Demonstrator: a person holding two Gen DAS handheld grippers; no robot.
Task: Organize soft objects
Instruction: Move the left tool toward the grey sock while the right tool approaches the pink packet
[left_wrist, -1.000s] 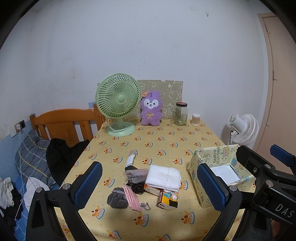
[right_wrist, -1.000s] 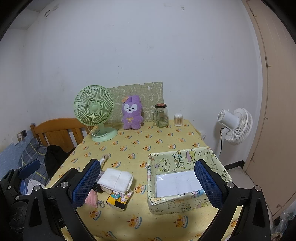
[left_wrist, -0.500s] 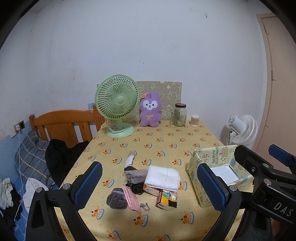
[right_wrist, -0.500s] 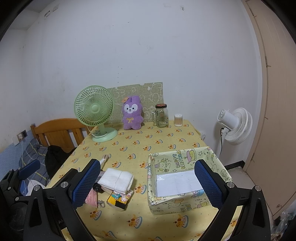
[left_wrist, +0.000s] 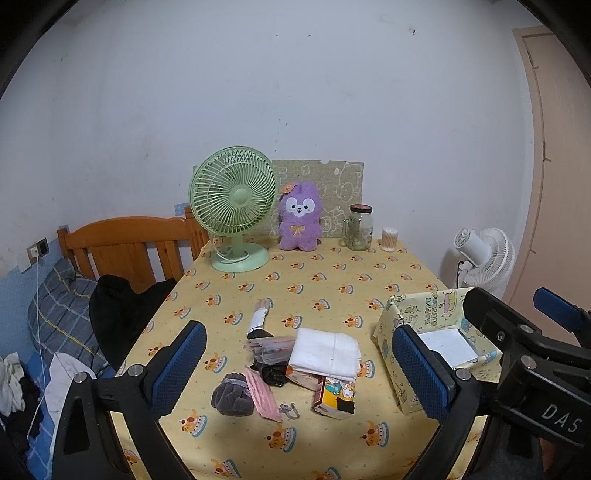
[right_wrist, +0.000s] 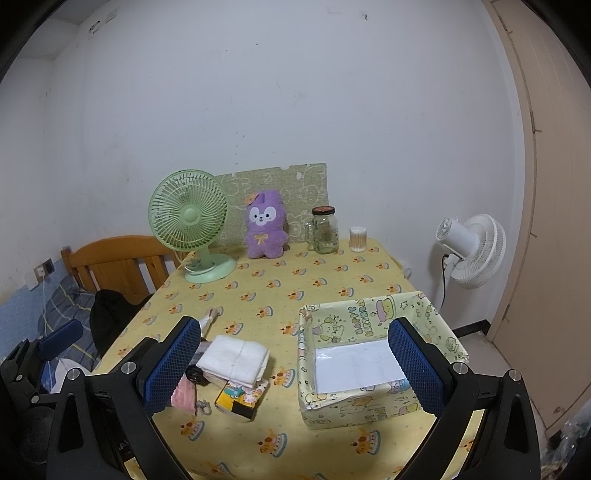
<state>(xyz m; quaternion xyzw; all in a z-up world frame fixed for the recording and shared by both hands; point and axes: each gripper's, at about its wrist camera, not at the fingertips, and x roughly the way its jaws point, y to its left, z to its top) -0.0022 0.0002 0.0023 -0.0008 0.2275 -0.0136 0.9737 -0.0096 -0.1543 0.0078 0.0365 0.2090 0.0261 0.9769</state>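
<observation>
Both tools hang above the near edge of the table (left_wrist: 332, 280), and almost nothing differs from a second ago: the left view has only drifted a touch, so the scene sits very slightly lower and further left in it, while the right view matches. The left tool (left_wrist: 295, 373) is spread wide with nothing between its blue pads, and the right tool (right_wrist: 295, 369) is just as wide apart and equally empty. Nearest on the yellow patterned cloth lies the heap of soft things, unmoved: a dark grey pouch (left_wrist: 232, 396) touching a pink face mask (left_wrist: 263, 392), a small colourful carton (left_wrist: 335, 398) to their right, and just behind them a folded white cloth (left_wrist: 325, 353) resting on top of other packets. To the right of the heap, near but apart, stands the open paper-wrapped box (right_wrist: 373, 321) with a white sheet on its floor. At the far edge stand a green fan (left_wrist: 235, 218), a purple plush (left_wrist: 300, 218) and a glass jar (left_wrist: 359, 228) to its right.
</observation>
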